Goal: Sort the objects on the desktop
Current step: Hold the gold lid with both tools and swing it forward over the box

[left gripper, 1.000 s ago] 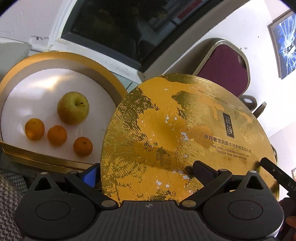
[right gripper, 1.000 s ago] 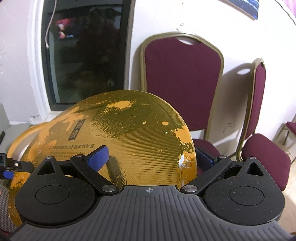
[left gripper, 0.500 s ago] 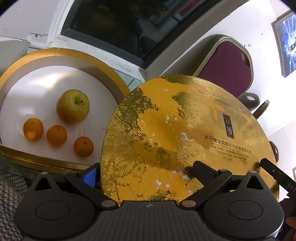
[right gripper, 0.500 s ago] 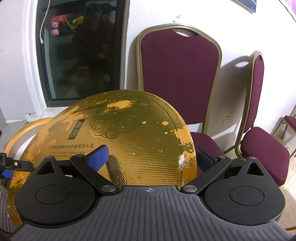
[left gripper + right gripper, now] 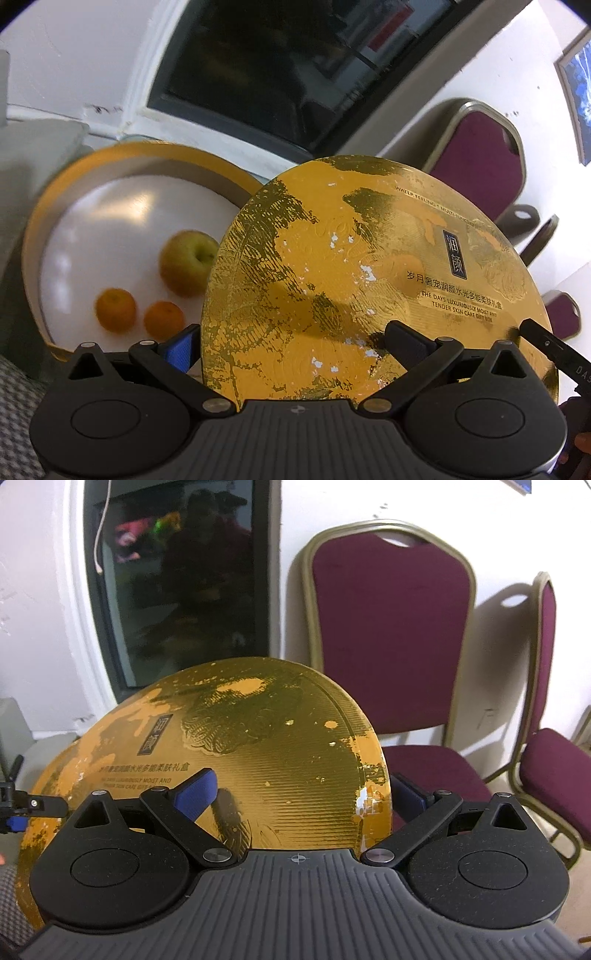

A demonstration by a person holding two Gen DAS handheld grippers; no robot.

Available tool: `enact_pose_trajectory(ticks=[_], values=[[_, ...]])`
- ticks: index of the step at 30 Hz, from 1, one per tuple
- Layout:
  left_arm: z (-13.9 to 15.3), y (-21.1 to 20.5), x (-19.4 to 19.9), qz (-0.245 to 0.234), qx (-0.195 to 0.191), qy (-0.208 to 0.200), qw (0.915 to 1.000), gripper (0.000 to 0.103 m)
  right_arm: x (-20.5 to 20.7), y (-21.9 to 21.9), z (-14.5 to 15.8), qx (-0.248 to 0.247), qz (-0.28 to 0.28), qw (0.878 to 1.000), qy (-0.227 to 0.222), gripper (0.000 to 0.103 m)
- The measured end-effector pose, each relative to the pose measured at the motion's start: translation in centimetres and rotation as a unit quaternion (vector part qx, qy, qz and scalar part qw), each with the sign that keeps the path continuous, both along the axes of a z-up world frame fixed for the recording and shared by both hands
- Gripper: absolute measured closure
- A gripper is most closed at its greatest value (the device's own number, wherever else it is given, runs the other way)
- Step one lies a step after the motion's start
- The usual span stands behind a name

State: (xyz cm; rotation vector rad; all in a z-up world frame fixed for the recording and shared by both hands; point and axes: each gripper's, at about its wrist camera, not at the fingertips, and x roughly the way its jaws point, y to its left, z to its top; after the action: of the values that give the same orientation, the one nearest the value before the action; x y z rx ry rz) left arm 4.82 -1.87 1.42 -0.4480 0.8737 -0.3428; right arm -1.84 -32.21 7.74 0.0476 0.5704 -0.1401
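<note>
A round gold lid (image 5: 369, 258) with printed lettering is held tilted above the table. My left gripper (image 5: 291, 347) is shut on its near edge, one finger on each face. In the right wrist view the same lid (image 5: 258, 738) fills the middle, and my right gripper (image 5: 303, 794) is shut on its right edge. Behind the lid on the left lies the round gold box (image 5: 110, 158) with a white inside. In it are a green-yellow apple (image 5: 184, 266) and two oranges (image 5: 115, 309) (image 5: 163, 320). The lid hides the box's right part.
Maroon chairs with gold frames (image 5: 391, 627) (image 5: 554, 768) stand against the white wall on the right. A dark window (image 5: 177, 572) is behind the box. A checkered cloth (image 5: 14, 406) covers the table at the lower left.
The lid has shifted left over the box with both grippers still on it. It now hides the third orange and part of the apple. The right view has tilted upward.
</note>
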Motion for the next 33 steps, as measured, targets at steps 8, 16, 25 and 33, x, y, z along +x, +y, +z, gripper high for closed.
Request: enact_pose_trajectory(ticks=[8, 16, 25, 33], values=[[2.3, 3.2, 0.4, 0.043, 0.041, -0.036, 0.9976, 0.0, 2.9, 2.0, -0.6, 0.041, 0.038, 0.998, -0.032, 0.003], [3.8, 6.0, 0.7, 0.089, 0.083, -0.05, 0.9913, 0.0, 6.0, 3.8, -1.7, 0.088, 0.08, 0.992, -0.034, 0.003], [5.2, 8.4, 1.0, 0.123, 0.107, -0.066, 0.9843, 0.0, 9.1, 6.5, -2.1, 0.114, 0.113, 0.986, -0.037, 0.003], [5.3, 9.0, 1.2, 0.145, 0.128, -0.082, 0.9777, 0.0, 11.3, 7.6, -3.5, 0.131, 0.131, 0.982, -0.039, 0.003]])
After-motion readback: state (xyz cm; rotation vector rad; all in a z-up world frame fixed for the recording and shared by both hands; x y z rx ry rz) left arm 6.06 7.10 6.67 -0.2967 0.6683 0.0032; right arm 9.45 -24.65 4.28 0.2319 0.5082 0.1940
